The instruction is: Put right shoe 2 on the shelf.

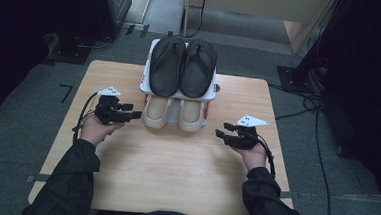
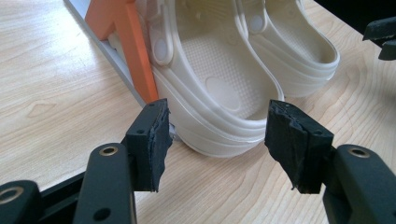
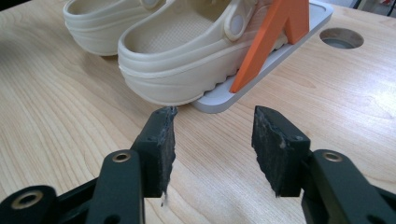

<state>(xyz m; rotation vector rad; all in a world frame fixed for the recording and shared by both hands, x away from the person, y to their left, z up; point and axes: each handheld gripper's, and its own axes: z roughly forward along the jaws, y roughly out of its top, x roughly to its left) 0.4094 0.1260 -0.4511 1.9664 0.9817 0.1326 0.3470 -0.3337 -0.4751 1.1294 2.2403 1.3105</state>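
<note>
A pair of cream clogs stands on the lower shelf of a small white rack at the table's far middle, heels toward me. Two black sandals lie on its top shelf. My left gripper hovers just left of the left clog, pointing right, jaws open and nothing between them. In the left gripper view the open left gripper faces the nearer clog's heel. My right gripper is off to the right of the rack, open and empty. In its own view the right gripper faces the right clog.
Orange supports hold up the rack on its grey-white base. A round cable hole sits in the wooden table just beyond the rack. Cables and dark stands lie on the floor around the table.
</note>
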